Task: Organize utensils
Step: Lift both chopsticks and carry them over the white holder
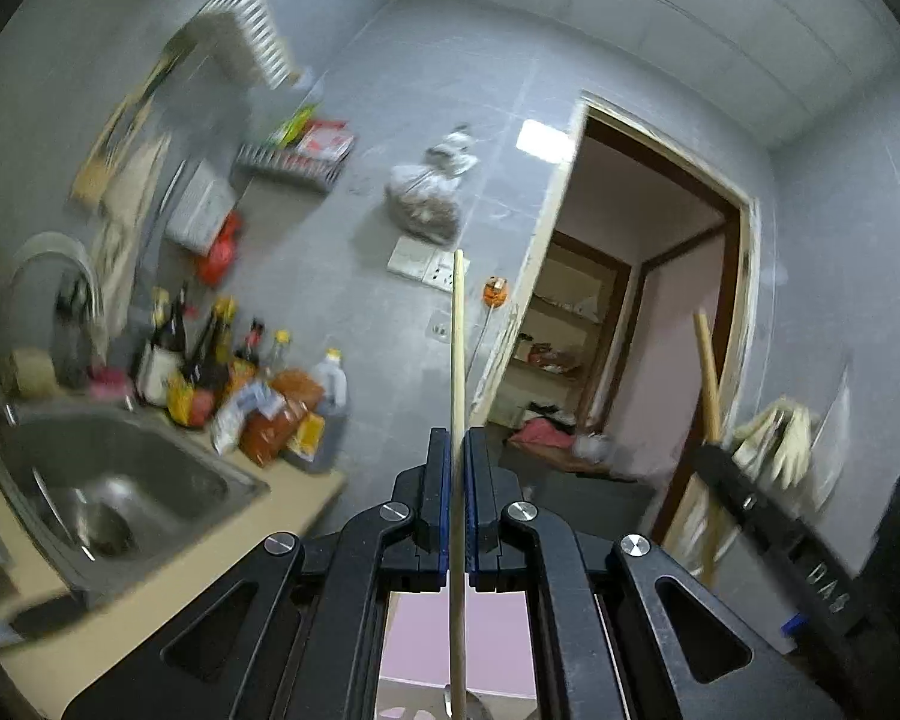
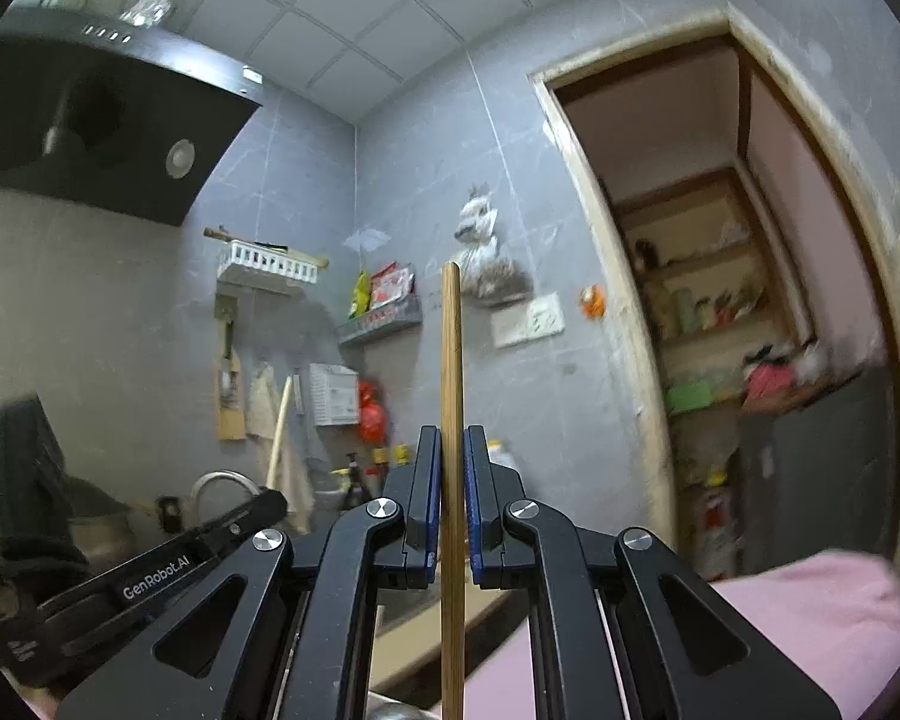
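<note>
My left gripper is shut on a pale wooden utensil handle that stands upright between the pads; a metal utensil head shows at the bottom edge. My right gripper is shut on a darker brown wooden handle, also upright. The right gripper and its handle show at the right of the left wrist view. The left gripper and its pale handle show at the lower left of the right wrist view. Both tools are raised above the counter.
A steel sink with a faucet sits in the beige counter at left. Bottles and packets crowd the corner. Wall racks, a range hood and an open doorway are ahead. Pink fabric lies lower right.
</note>
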